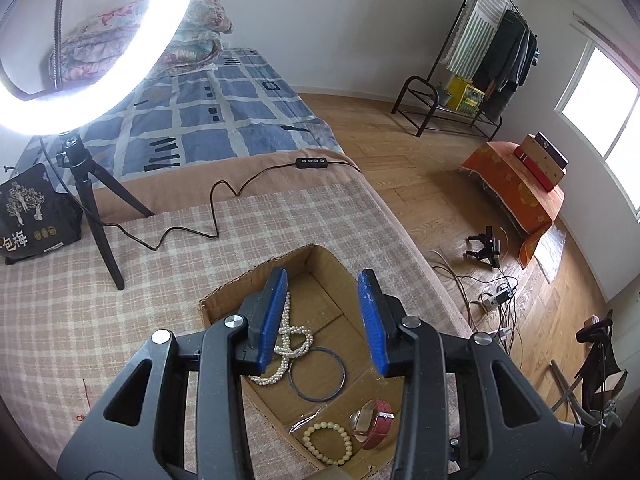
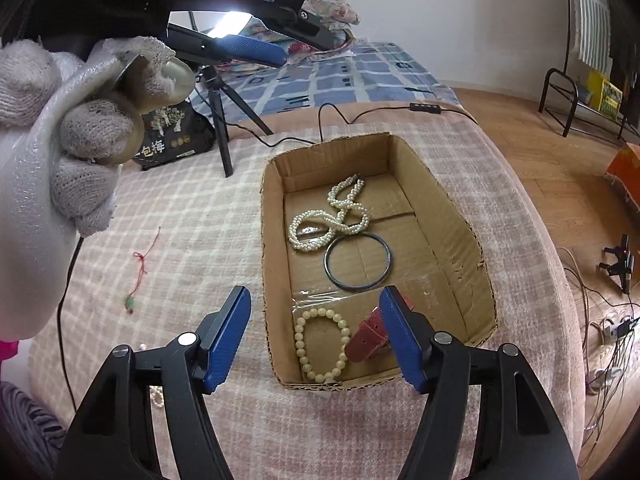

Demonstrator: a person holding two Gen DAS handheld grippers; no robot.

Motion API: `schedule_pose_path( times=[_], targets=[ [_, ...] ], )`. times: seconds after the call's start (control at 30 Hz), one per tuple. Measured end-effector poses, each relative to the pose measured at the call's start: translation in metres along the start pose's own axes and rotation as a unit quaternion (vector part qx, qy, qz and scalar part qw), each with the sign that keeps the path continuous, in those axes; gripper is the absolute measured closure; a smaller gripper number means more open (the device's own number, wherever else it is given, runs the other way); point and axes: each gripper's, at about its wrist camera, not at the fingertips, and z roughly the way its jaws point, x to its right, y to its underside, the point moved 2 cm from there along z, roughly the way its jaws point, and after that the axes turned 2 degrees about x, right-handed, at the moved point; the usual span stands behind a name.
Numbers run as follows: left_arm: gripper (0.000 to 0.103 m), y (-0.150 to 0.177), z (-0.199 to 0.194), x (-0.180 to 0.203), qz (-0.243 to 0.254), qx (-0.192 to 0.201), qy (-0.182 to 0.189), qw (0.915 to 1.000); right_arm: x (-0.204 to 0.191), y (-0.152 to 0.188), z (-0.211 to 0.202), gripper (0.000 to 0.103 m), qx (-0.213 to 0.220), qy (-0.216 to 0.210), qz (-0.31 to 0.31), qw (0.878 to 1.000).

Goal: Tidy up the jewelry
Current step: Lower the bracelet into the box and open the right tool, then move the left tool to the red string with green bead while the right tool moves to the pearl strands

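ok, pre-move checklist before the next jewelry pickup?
1. Left gripper empty, jaws apart above the box: ok.
2. Right gripper empty, jaws apart at the near end of the cardboard box: ok.
3. Pearl necklace, dark bangle, bead bracelet and red watch inside the box: ok.
4. Red cord pendant inside the box: not ok, lies on the blanket to its left.
5. Loose beads beside the right gripper's left finger: cannot tell what piece.

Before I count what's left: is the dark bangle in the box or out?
In. The dark bangle lies flat on the box floor beside the pearls.
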Motion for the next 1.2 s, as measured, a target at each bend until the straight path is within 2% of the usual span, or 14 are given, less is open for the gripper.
schedule_pose_path(
  times=[0.33, 0.73, 0.9, 1.2],
  targets=[
    [0.066, 0.009, -0.026, -0.015, 0.004, 0.004, -0.022, 0.9997, -0.015, -0.002, -0.008, 0.037, 0.012, -0.003, -0.012, 1.000],
    [0.066, 0.033, -0.105, -0.072, 0.015, 0.042, -0.072, 0.9964, -0.050, 0.000, -0.025, 0.037, 0.056, -0.020, -0.055, 0.997],
    [0.066, 0.054, -0.139, -0.103, -0.007, 0.045, -0.078, 0.9959, -0.073, 0.004, -0.034, 0.037, 0.079, -0.040, -0.084, 0.993],
    [0.066, 0.114, -0.176, -0.166, -0.049, 0.032, -0.104, 0.9929, -0.108, 0.024, -0.037, 0.035, 0.064, -0.080, -0.135, 0.986]
  ],
)
